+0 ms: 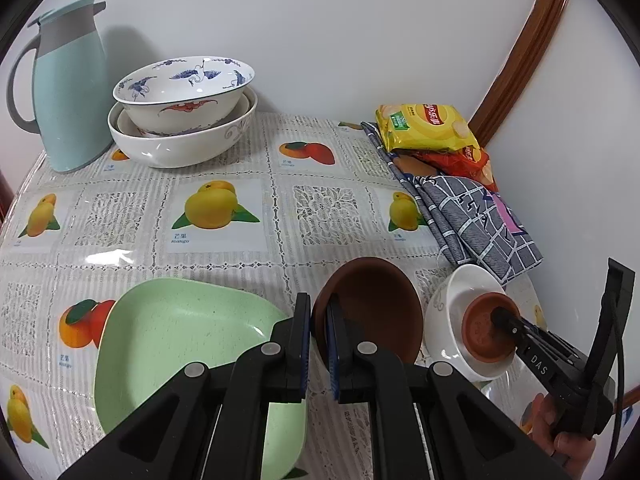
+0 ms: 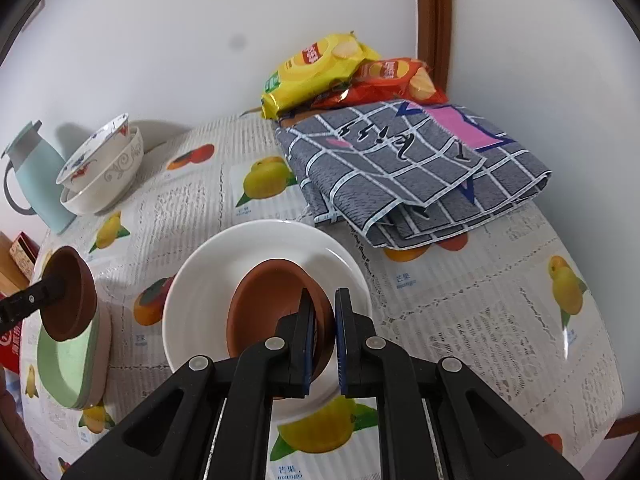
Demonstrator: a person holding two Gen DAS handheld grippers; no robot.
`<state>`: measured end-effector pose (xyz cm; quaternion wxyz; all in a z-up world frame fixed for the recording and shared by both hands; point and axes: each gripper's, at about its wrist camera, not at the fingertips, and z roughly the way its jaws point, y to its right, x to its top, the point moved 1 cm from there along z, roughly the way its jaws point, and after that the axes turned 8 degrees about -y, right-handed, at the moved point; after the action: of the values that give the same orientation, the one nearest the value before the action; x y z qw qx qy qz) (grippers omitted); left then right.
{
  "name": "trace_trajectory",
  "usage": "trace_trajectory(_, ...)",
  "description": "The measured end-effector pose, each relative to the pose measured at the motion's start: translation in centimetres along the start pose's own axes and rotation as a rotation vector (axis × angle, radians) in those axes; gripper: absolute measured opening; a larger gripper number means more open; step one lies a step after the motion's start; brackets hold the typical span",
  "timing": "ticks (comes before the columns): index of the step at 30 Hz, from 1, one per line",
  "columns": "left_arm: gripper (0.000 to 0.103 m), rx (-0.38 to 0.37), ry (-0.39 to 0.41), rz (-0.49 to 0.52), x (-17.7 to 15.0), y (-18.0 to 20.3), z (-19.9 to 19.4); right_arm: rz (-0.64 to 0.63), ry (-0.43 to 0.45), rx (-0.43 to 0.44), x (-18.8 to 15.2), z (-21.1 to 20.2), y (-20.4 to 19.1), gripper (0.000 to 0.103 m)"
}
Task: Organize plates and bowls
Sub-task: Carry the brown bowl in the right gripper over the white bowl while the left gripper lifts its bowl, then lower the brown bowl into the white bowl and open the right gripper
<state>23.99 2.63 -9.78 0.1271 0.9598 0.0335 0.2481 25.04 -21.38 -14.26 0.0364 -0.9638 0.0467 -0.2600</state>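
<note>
Here, left gripper [image 1: 318,340]: jaws pinched tight on the rim of a dark brown bowl [image 1: 372,304], which hangs tilted over the green plate [image 1: 176,344]
Right gripper [image 2: 324,332]: jaws clamped on the near rim of a terracotta bowl [image 2: 272,312]
Terracotta bowl: inside the white bowl [image 2: 208,280], tilted; whether its far edge touches the bottom cannot be told
Green plate: on the fruit-print tablecloth [image 1: 224,248], left of the white bowl
Stacked bowls [image 1: 184,112]: far back by the wall, beside the pale blue jug [image 1: 68,92]
Right rear: snack bags [image 2: 320,68] on a grey checked cloth [image 2: 400,168]
</note>
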Motion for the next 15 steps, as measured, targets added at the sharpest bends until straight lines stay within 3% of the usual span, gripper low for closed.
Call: trace_trajectory(15, 0.008, -0.019, -0.024, 0.008, 0.5, 0.1, 1.6, -0.079, -0.064, -0.022, 0.7, 2.3, -1.6, 0.01)
